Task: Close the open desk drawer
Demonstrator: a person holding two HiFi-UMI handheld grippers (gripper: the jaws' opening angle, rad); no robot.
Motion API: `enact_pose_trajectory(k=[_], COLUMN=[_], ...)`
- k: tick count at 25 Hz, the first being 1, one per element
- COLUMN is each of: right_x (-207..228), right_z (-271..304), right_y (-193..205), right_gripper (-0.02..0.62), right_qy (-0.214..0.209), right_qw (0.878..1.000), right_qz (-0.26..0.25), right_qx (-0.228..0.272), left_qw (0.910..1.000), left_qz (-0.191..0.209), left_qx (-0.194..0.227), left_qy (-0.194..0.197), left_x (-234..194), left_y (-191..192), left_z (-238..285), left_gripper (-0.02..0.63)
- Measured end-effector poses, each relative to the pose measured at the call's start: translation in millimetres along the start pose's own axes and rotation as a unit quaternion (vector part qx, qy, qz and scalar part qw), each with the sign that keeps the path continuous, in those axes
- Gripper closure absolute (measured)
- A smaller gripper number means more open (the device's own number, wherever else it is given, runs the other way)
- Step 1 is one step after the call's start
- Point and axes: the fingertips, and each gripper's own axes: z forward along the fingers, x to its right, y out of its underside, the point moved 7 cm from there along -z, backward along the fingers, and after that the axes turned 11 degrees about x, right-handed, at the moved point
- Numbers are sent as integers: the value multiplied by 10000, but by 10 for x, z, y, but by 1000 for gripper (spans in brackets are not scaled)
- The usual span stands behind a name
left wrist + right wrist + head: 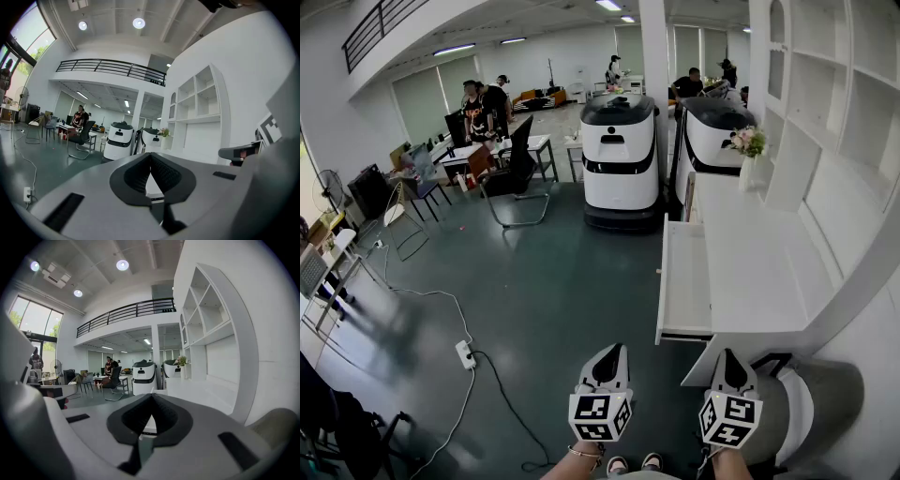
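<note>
Head view: the open drawer (pixel 684 281), its white inside bare, juts left from the desk (pixel 759 253) just ahead of the left gripper (pixel 609 350) and right gripper (pixel 729 356), with two service robots (pixel 620 159) beyond; left gripper view: jaws pressed together; right gripper view: jaws likewise together, shelves (pixel 206 301) alongside.

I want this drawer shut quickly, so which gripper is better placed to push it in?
Left, probably. The left gripper sits on the floor side of the drawer, outside its front panel, so it can push toward the desk. The right gripper faces the desk's end. Both are shut, empty.
</note>
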Motion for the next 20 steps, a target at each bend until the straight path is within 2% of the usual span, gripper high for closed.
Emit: enact_pose_trajectory(k=[4,9,13,20], right_x=[-10,-2,-8,8], right_z=[-27,-7,-17,-4], right_y=[23,72,104,140], right_gripper=[592,589,588,588], right_qy=[6,-104,-92,-27], right_qw=[10000,9995,9995,9994], right_qz=[-1,303,272,270], right_qx=[-30,-81,-129,-233], left_qw=[10000,10000,9999,9994], left_qz=[5,26,49,-33], left_qx=[-20,-75,-100,-274], left_qy=[-32,-46,-41,216], left_x=[-19,-8,-8,10], left_y=[9,35,65,83], left_z=[-38,-52,-81,-53], left_gripper=[588,588,588,584])
